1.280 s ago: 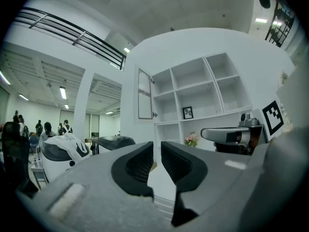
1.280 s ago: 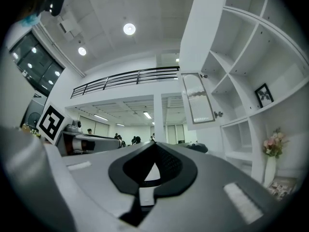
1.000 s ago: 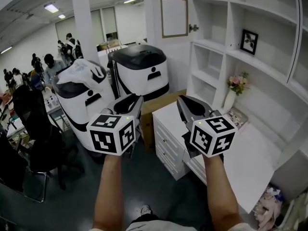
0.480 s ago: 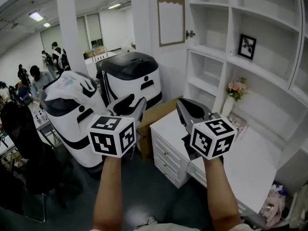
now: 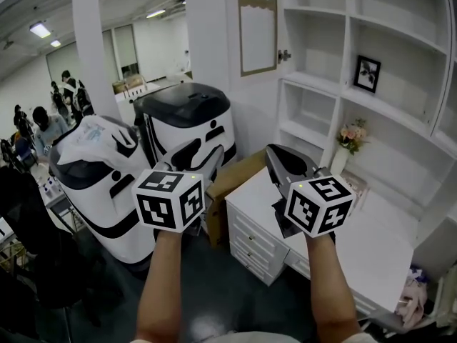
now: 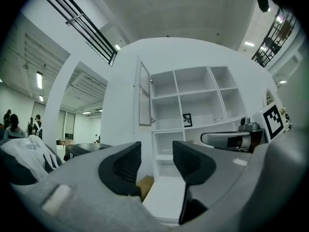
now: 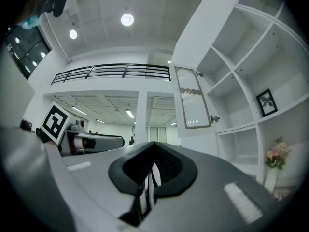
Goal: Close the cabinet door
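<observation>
The white cabinet door (image 5: 257,26) with a glass panel stands swung open at the top of the shelf unit, its small knob (image 5: 284,55) at the right edge. It also shows in the left gripper view as the cabinet door (image 6: 144,100), seen edge-on, and in the right gripper view as the cabinet door (image 7: 193,103). Both grippers are held out level, well short of it and lower. My left gripper (image 5: 198,154) (image 6: 157,148) is opening, with nothing between its pads. My right gripper (image 5: 277,156) (image 7: 153,151) is shut and empty.
The white shelf unit (image 5: 400,41) holds a framed picture (image 5: 369,68) and a vase of flowers (image 5: 348,134). Below are a white desk with drawers (image 5: 253,227), a cardboard box (image 5: 235,174) and two white-and-black machines (image 5: 187,116). A pillar (image 5: 89,48) and people (image 5: 39,120) are at left.
Both grippers have moved forward toward the shelf unit and a little up. The left gripper's jaws have spread apart. The cabinet door has not swung.
</observation>
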Available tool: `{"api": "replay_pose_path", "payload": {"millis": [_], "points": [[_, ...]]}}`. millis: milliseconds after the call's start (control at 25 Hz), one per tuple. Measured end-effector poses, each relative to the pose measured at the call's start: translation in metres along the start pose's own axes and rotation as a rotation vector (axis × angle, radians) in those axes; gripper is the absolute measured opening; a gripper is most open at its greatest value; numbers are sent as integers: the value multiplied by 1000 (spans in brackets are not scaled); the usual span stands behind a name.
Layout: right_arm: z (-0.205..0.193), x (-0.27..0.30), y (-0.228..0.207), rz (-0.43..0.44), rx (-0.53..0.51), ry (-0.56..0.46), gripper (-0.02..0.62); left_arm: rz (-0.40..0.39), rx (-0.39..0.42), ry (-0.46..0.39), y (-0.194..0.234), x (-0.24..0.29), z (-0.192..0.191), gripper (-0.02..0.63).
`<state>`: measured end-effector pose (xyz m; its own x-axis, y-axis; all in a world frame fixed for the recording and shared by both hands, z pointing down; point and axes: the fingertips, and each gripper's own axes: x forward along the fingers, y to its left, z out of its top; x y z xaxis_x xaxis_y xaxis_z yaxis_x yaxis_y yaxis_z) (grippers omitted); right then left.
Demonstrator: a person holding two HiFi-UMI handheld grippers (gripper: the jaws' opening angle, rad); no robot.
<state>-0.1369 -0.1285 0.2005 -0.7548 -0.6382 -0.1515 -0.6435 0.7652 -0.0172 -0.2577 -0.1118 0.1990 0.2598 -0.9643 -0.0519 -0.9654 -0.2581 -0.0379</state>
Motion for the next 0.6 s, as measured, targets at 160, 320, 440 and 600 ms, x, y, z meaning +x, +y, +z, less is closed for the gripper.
{"api": "replay_pose_path", "payload": {"millis": [160,320,440,600], "points": [[-2,13,2,-21,11,0,3,-21,-4,-4,18,6,-1,213],[-3,22,2,-38,-1,-2,3,-47,-5,-13,27,14,0,224],[-4,28,0,-41,2,-8,3,-67,-4,-16,31,24,0,227],[-9,37,-8,-50,-13,-3,3,-80,-1,-22,38,41,-1,242]]}}
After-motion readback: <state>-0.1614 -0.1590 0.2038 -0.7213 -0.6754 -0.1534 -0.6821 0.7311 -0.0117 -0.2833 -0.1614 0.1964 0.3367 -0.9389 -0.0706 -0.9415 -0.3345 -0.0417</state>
